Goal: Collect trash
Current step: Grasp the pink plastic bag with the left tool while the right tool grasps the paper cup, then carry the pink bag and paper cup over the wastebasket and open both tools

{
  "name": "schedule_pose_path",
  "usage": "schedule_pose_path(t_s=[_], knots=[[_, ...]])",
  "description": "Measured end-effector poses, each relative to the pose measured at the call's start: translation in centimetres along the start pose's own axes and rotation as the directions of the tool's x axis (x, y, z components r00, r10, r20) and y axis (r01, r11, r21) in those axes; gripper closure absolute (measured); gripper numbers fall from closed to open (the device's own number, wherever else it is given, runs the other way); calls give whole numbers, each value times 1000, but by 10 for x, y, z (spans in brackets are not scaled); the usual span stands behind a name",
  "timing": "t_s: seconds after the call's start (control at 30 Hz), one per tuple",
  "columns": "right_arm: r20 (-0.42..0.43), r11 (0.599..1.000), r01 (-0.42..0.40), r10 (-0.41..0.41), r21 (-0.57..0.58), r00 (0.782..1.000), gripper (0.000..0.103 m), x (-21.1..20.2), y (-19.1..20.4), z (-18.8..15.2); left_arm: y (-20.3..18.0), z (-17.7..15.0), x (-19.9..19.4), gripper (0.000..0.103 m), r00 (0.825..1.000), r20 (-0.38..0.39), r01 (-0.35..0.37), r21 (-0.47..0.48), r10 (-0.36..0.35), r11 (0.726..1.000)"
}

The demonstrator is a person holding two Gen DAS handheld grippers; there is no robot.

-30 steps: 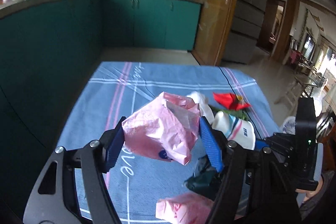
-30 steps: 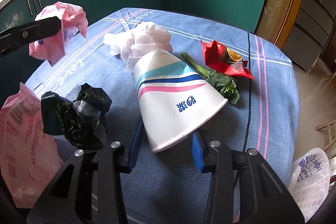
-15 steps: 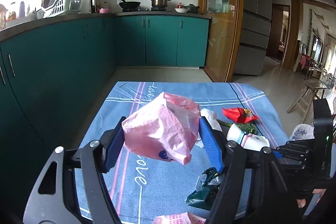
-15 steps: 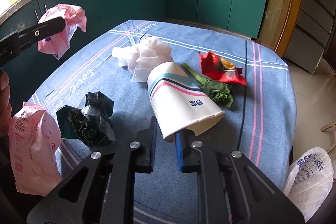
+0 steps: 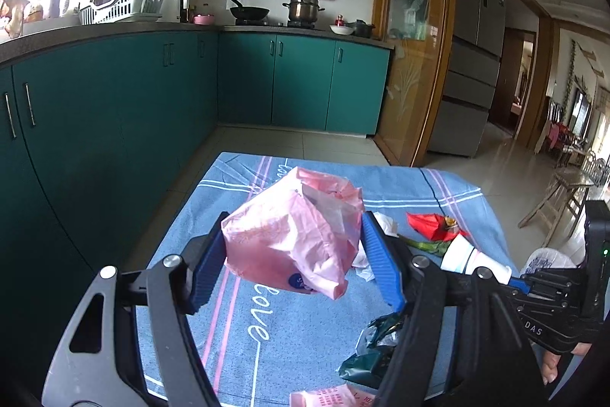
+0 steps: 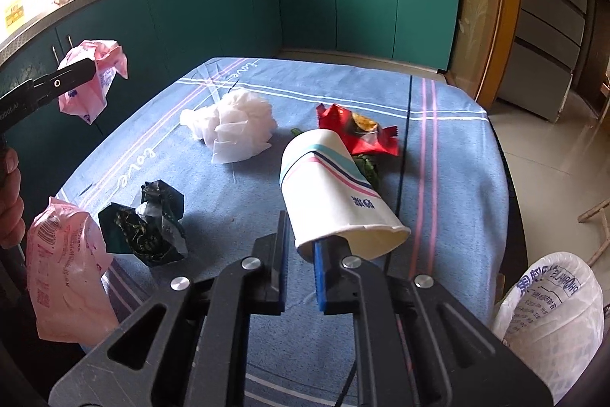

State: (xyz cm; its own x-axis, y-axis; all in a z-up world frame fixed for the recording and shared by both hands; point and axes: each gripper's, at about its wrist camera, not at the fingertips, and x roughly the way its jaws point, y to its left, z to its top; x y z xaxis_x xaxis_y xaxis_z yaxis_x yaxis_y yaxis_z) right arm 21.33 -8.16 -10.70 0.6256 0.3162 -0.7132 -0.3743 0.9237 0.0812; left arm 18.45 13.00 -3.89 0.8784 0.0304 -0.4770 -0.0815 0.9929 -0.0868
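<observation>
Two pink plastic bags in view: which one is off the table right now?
The crumpled pink bag clamped in the left gripper, held clear above the tablecloth. The other pink bag, printed with a barcode, sits at the table's near left edge.

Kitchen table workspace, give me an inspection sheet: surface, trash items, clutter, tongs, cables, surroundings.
Surface: table under a blue striped tablecloth.
Job's things: pink bag and paper cup lifted; white tissue wad, red wrapper, green vegetable scrap, dark crumpled bag and second pink bag on the cloth.
Clutter: nothing seen.
Tongs: left tongs clamp the pink bag; right tongs closing, pinching the cup's rim wall.
Cables: nothing seen.
Surroundings: teal cabinets, white sack beside the table.
</observation>
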Motion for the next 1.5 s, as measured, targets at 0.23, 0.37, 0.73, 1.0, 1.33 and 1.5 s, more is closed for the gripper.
schedule_pose_path(t_s=[0.23,0.37,0.73,1.0,1.33,1.5], knots=[[41,999,-42,42,-15,998,99,-14,4,-6,-5,3,-16,34,996,73,-53,19,51,998],[75,998,-55,54,16,996,99,-29,-9,-8,-7,6,-28,34,993,105,-46,10,44,999],[237,977,124,-164,173,958,99,-96,-64,-18,-56,4,-39,34,996,71,58,66,-62,996],[180,822,386,-492,420,852,99,-135,-139,-75,-180,-15,-25,34,912,-152,405,180,-381,897],[80,677,429,-583,598,809,99,-168,-191,-127,-341,-91,11,34,771,-409,613,269,-488,743],[42,675,447,-577,587,816,99,-163,-197,-132,-380,-134,36,28,733,-531,635,308,-426,708]])
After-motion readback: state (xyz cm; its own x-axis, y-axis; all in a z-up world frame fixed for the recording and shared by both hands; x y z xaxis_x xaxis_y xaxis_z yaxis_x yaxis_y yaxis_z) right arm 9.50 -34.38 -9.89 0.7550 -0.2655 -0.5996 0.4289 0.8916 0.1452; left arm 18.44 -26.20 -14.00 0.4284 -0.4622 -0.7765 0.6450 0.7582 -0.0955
